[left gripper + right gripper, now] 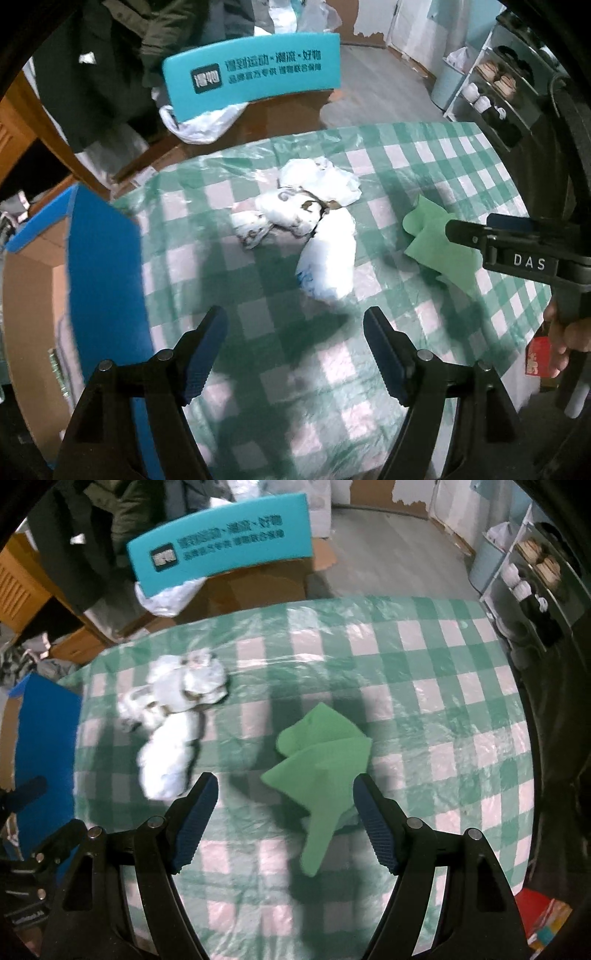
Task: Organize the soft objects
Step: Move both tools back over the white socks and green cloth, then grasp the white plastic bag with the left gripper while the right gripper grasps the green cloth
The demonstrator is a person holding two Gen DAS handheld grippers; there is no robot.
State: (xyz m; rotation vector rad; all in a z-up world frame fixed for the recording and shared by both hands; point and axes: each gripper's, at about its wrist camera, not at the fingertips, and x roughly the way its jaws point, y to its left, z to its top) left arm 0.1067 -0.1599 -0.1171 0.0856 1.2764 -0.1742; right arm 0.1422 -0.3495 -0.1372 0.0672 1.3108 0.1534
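Note:
A crumpled white plastic bag bundle (pixel 306 218) lies on the green checked tablecloth (pixel 288 369), ahead of my left gripper (pixel 295 325), which stands open and empty above the cloth. A folded green cloth (pixel 321 760) lies to the bundle's right. My right gripper (pixel 286 794) hangs open over its near end, the cloth's tail reaching between the two fingers without touching them. The white bundle (pixel 173 720) shows at left in the right wrist view. In the left wrist view the green cloth (pixel 436 243) is partly hidden by the other gripper's body (pixel 517 251).
An open cardboard box with blue flaps (pixel 99 266) stands at the table's left edge. Beyond the table are a teal sign (pixel 255 74), more boxes and a white bag on the floor. A shoe rack (pixel 495 88) stands at the right. A person's hand (pixel 569 332) holds the right tool.

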